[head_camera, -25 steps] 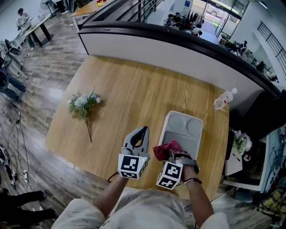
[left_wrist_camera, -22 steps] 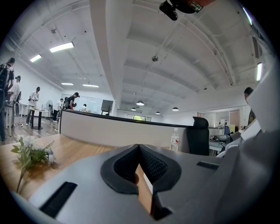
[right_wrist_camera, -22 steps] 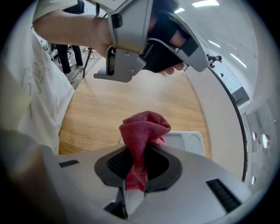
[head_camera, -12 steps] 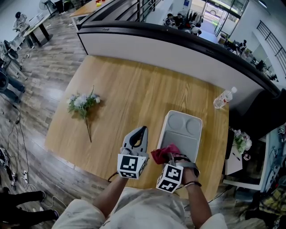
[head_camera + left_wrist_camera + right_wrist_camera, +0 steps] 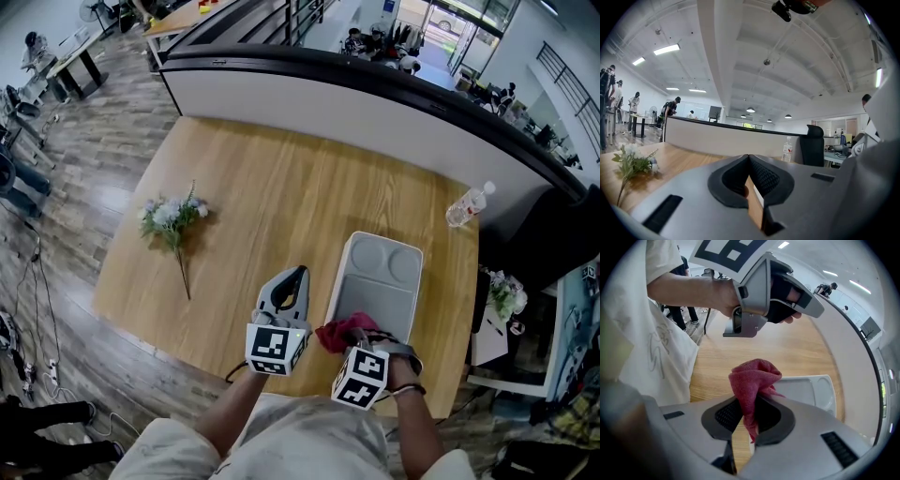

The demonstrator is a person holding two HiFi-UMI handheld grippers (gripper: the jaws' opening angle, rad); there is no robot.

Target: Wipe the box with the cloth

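Observation:
A pale grey box (image 5: 378, 281) with a moulded lid lies on the wooden table (image 5: 272, 206) at the near right. My right gripper (image 5: 349, 337) is shut on a red cloth (image 5: 339, 333) and holds it over the box's near left corner. In the right gripper view the cloth (image 5: 752, 383) bunches up from between the jaws, with the box (image 5: 806, 390) behind it. My left gripper (image 5: 292, 278) hangs over the table just left of the box, its jaws shut with nothing between them (image 5: 749, 161).
A bunch of white flowers (image 5: 173, 220) lies on the table's left side. A clear plastic bottle (image 5: 464, 208) stands at the far right corner. A dark-topped partition wall (image 5: 375, 94) runs behind the table. More flowers (image 5: 506, 298) sit off the right edge.
My right gripper has drawn the red cloth back along the box lid toward its near left corner. The left gripper has stayed where it was.

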